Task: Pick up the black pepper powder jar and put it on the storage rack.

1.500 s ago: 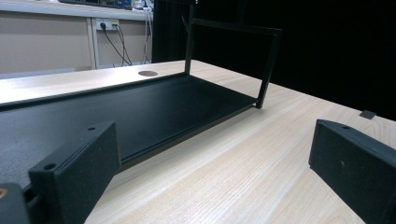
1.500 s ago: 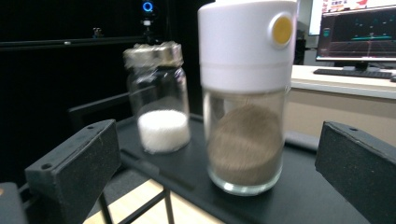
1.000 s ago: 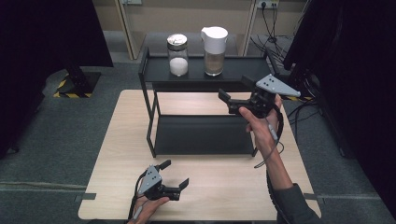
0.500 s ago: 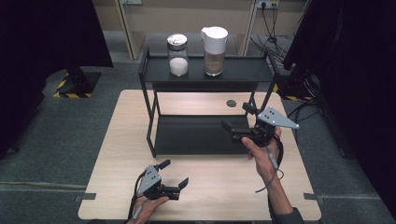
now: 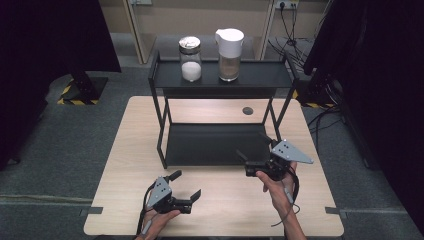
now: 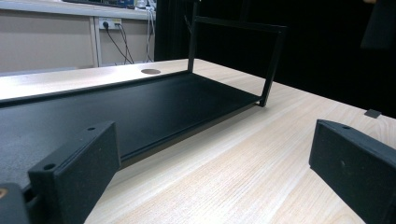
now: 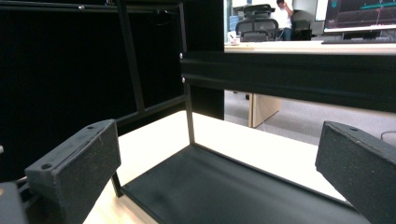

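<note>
Gaping wide and gripping nothing, the left gripper (image 5: 186, 187) is sitting lower left, the right gripper (image 5: 253, 150) at the rack's (image 5: 215, 144) lower shelf.

Table (image 5: 130, 150): pale wood-grain top, smooth, low sheen; fine streaks plain in the left gripper view (image 6: 243, 168).
Rack (image 5: 215, 142): black, looks like painted metal, thin square bars; lower shelf matt, with a faint dusty look.
Left gripper (image 5: 187, 185): black matt body, looks plastic; grey flat plate on top.
Right gripper (image 5: 252, 150): the same black matt make, grey plate with a dull finish.
Pads (image 7: 74, 163): black, rough, finely grained, like foam or rubber.
Jar (image 5: 190, 59), far shelf: clear and glossy, shiny metallic-looking lid, white grainy fill.
Jug (image 5: 229, 47), right of jar: clear wall, smooth white lid, looks plastic.
Floor (image 5: 60, 145): grey, matt.
</note>
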